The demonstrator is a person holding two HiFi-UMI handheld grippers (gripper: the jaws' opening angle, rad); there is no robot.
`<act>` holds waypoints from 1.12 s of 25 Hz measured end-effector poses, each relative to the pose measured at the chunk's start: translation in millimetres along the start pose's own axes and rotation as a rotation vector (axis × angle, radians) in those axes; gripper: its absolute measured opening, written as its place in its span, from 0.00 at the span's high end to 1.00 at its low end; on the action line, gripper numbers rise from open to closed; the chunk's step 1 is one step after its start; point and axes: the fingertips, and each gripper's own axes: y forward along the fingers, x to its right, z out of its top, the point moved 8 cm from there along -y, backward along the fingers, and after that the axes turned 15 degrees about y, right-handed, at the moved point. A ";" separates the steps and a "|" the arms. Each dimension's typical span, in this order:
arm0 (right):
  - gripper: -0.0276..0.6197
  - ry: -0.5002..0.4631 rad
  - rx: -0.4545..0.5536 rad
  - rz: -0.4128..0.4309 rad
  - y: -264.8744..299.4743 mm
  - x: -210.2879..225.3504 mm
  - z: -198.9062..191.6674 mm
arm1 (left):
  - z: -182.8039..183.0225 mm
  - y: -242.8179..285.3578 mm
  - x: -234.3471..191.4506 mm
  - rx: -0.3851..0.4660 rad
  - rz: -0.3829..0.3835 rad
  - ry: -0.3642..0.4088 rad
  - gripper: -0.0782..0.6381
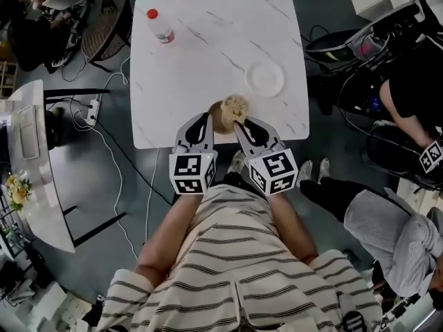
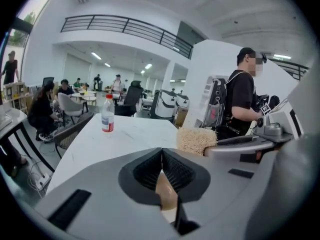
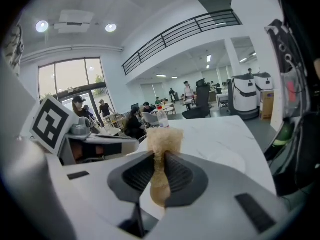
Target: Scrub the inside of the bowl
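A tan bowl [image 1: 218, 117] sits near the front edge of the white marble table [image 1: 208, 54]. My left gripper [image 1: 208, 119] is shut on its rim, and the thin tan wall shows between the jaws in the left gripper view [image 2: 167, 194]. A beige fibrous scrubber [image 1: 236, 106] rests over the bowl, with my right gripper [image 1: 239, 122] shut on it. In the right gripper view the scrubber [image 3: 162, 138] sticks out past the closed jaws. From the left gripper view the scrubber [image 2: 196, 140] lies just right of the jaws. The bowl's inside is mostly hidden.
A clear bottle with a red cap [image 1: 160, 27] stands at the table's far left corner. A white plate [image 1: 265, 79] lies at the table's right. A person in black [image 1: 408, 95] stands right of the table. Cables [image 1: 104, 137] trail on the floor at left.
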 end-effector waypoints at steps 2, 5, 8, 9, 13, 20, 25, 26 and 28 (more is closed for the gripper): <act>0.85 0.005 -0.026 -0.009 4.1 3.8 -9.3 | -10.9 3.8 -1.4 -0.033 -0.006 -0.013 0.88; 0.85 0.010 -0.053 -0.021 11.1 8.8 -21.0 | -26.7 9.9 -2.2 -0.071 -0.011 -0.010 0.88; 0.85 0.023 -0.071 -0.035 16.9 11.8 -30.5 | -41.8 14.5 -4.5 -0.106 -0.014 -0.026 0.88; 0.85 0.027 -0.080 -0.038 19.3 12.2 -33.4 | -45.1 15.5 -5.6 -0.115 -0.015 -0.031 0.88; 0.85 0.030 -0.130 -0.054 26.0 13.4 -44.4 | -53.8 16.6 -7.0 -0.143 -0.033 -0.055 0.88; 0.85 0.022 -0.166 -0.075 32.2 18.3 -57.2 | -73.1 24.7 0.0 -0.187 -0.069 -0.103 0.88; 0.85 -0.023 -0.197 -0.097 38.4 17.2 -60.8 | -87.9 32.8 -2.7 -0.246 -0.100 -0.169 0.88; 0.85 -0.025 -0.200 -0.098 39.2 17.7 -61.2 | -91.2 34.3 -3.6 -0.258 -0.102 -0.180 0.88; 0.85 -0.028 -0.206 -0.102 40.4 19.3 -62.4 | -98.7 37.4 -4.5 -0.282 -0.114 -0.214 0.86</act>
